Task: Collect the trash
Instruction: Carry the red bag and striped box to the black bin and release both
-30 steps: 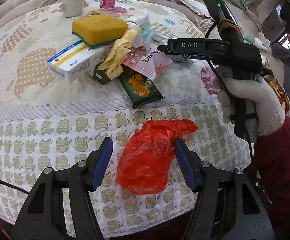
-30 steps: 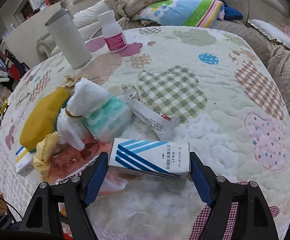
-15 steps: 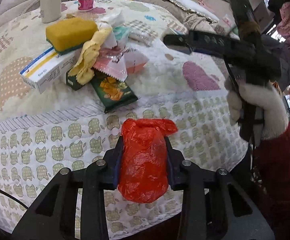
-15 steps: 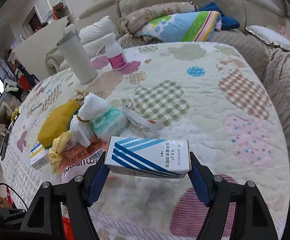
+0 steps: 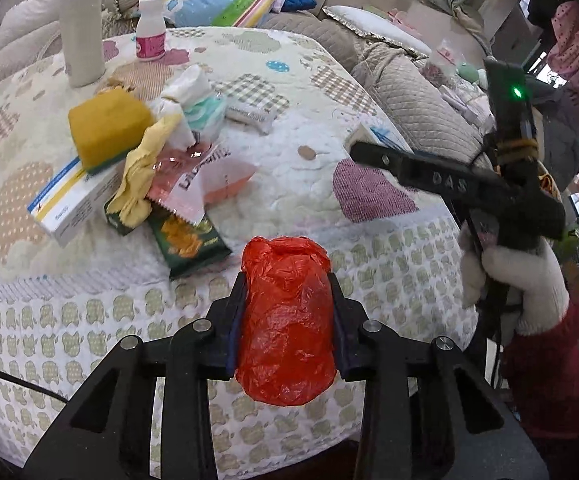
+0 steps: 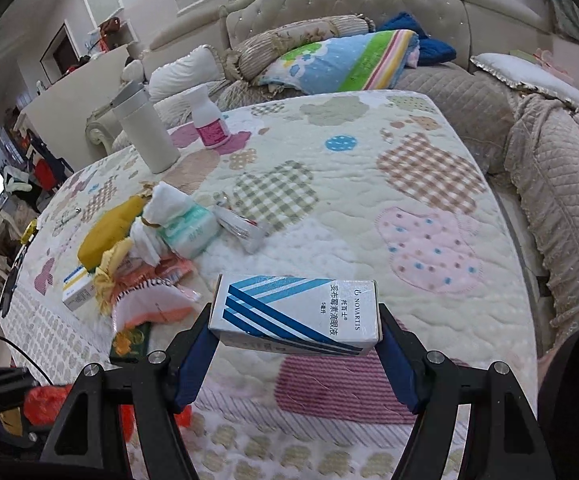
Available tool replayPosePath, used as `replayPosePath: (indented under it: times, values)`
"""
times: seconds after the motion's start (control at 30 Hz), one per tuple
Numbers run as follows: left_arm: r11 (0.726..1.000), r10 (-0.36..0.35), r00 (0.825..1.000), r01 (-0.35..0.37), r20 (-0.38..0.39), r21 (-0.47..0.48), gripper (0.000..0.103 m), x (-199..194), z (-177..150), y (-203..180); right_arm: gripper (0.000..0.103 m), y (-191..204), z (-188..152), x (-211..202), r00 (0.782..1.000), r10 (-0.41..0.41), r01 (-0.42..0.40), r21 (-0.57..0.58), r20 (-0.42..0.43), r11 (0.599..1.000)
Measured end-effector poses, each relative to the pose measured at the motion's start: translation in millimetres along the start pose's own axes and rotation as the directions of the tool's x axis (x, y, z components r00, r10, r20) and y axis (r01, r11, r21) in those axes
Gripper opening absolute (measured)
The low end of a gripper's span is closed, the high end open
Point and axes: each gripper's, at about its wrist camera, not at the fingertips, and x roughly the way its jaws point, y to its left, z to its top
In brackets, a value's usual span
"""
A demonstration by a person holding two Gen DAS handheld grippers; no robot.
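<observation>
A red bag (image 5: 287,316) is clamped in the left tongs (image 5: 287,304), a box (image 6: 295,314) in the right tongs (image 6: 295,344). Beyond them, a trash pile (image 5: 161,168) is left uncollected.

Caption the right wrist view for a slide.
Right gripper holding a blue-striped white box between its jaws above the quilted table cover, trash pile behind.

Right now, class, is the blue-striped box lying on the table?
No, the right tongs hold the box by its ends above the table.
</observation>
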Motion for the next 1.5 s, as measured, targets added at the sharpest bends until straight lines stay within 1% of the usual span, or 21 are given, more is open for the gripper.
replayPosePath:
  times: [0.27, 0.43, 0.7, 1.07, 1.5]
  values:
    - [0.999, 0.051, 0.998, -0.051, 0.035, 0.004, 0.033, 9, 17, -17, 0.073, -16, -9, -11, 1.000, -0.015, 0.015, 0.013, 0.007, 1.000]
    - [0.997, 0.082, 0.995, -0.082, 0.058, -0.002, 0.033, 16, 28, -20, 0.073, -23, -13, -15, 1.000, -0.022, 0.021, 0.025, 0.007, 0.999]
    - [0.994, 0.113, 0.991, -0.113, 0.069, -0.005, 0.033, 21, 37, -23, 0.073, -33, -16, -20, 1.000, -0.030, 0.029, 0.036, 0.010, 0.999]
    - [0.997, 0.082, 0.993, -0.082, 0.089, -0.007, 0.033, 25, 51, -44, 0.073, -57, -23, -35, 0.998, -0.063, 0.062, 0.065, 0.020, 0.996]
    - [0.998, 0.027, 0.995, -0.032, 0.099, 0.052, 0.033, 34, 68, -94, 0.073, -96, -35, -64, 0.993, -0.109, 0.102, 0.129, 0.042, 0.986]
